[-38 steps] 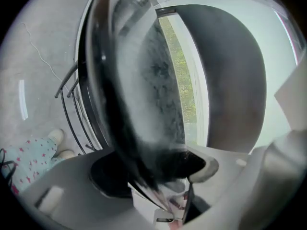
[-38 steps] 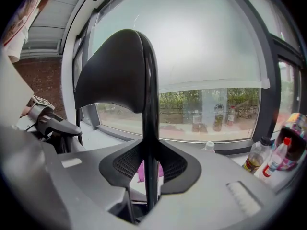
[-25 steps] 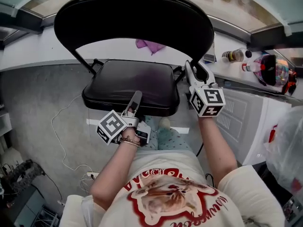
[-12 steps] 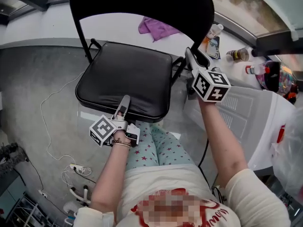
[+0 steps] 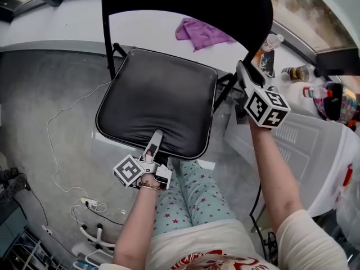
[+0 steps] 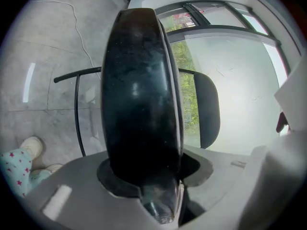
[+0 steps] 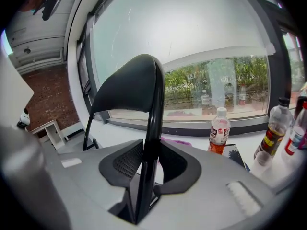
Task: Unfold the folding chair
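The folding chair (image 5: 185, 1) stands on the grey floor (image 5: 50, 94), seat (image 5: 157, 97) almost level, with the person's legs (image 5: 191, 190) just beyond the seat's near edge. To finish well, I'd press that edge down evenly and brace the frame, with no twisting. The left claw (image 5: 154, 143) is clamped on the seat's near edge. The right claw (image 5: 246, 76) grips the frame tube (image 7: 152, 128) at the seat's right rear corner.

On grey floor (image 5: 50, 83), a folding chair (image 5: 157, 100) and loose white cable (image 5: 49, 134); on white sill (image 5: 67, 21), purple cloth (image 5: 202, 32), bottles (image 5: 295, 72)
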Demonstrator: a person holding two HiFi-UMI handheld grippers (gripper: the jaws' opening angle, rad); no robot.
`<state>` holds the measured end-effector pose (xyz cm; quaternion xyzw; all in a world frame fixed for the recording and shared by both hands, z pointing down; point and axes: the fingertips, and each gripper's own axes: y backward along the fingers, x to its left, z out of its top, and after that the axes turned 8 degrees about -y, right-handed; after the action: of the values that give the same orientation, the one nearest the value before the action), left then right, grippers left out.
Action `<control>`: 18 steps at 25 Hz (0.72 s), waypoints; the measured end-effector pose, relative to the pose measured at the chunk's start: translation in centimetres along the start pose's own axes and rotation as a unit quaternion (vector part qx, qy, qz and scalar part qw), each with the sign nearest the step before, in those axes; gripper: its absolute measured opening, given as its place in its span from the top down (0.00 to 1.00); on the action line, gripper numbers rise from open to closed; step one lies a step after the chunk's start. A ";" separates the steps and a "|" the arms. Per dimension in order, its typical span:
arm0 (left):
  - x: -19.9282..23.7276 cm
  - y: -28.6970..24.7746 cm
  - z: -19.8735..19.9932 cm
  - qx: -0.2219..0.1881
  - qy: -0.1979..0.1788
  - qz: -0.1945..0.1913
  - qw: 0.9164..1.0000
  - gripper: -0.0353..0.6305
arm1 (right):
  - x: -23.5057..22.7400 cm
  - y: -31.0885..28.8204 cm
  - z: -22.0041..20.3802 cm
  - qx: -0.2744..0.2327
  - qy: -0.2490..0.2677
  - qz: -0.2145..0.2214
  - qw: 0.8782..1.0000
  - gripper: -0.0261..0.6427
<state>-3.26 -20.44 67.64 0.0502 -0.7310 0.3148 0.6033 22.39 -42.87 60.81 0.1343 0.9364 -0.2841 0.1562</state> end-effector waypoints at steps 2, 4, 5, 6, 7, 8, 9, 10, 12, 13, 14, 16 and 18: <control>0.9 0.0 -0.2 0.006 -0.003 -0.005 1.000 0.63 | -0.4 -0.3 -0.2 -0.005 -0.005 -0.005 1.000 0.77; 1.3 0.1 -0.6 0.008 0.016 -0.014 1.000 0.63 | -0.9 -0.5 -0.6 -0.004 -0.006 -0.012 1.000 0.77; 1.7 0.3 -0.7 0.008 0.023 -0.018 1.000 0.63 | -1.0 -0.7 -0.9 0.001 -0.003 -0.015 1.000 0.77; 2.4 0.5 -0.8 0.010 0.021 -0.018 1.000 0.63 | -1.0 -1.0 -1.1 0.006 0.000 -0.017 1.000 0.77; 3.1 0.8 -0.8 0.013 0.015 -0.017 1.000 0.63 | -1.0 -1.2 -1.4 0.010 0.002 -0.017 1.000 0.77; 3.6 1.0 -0.8 0.015 0.016 -0.018 1.000 0.63 | -1.0 -1.3 -1.7 0.013 0.002 -0.017 1.000 0.76; 3.6 1.0 -1.0 0.016 0.024 -0.024 0.999 0.63 | -1.1 -1.3 -1.9 0.015 0.004 -0.018 1.000 0.76; 3.6 1.0 -1.2 0.016 0.031 -0.029 0.999 0.63 | -1.2 -1.3 -2.1 0.017 0.006 -0.020 1.000 0.76; 3.9 1.0 -1.4 0.017 0.038 -0.035 0.999 0.63 | -1.5 -1.4 -2.3 0.022 0.009 -0.027 0.999 0.76; 4.2 1.1 -1.5 0.018 0.038 -0.037 0.998 0.63 | -1.5 -1.5 -2.5 0.025 0.010 -0.031 0.999 0.76; 4.5 1.2 -1.6 0.019 0.034 -0.038 0.999 0.63 | -1.7 -1.5 -2.6 0.028 0.010 -0.034 0.999 0.76; 5.4 1.4 -1.6 0.024 0.016 -0.039 0.999 0.63 | -1.9 -1.7 -2.9 0.035 0.011 -0.039 0.999 0.76; 5.8 1.5 -1.7 0.024 0.015 -0.043 0.999 0.62 | -2.1 -1.9 -3.2 0.040 0.011 -0.045 0.998 0.76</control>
<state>-4.04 -16.53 72.48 0.0916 -0.7116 0.3064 0.6256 22.94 -42.91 65.05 0.1011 0.9312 -0.3263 0.1272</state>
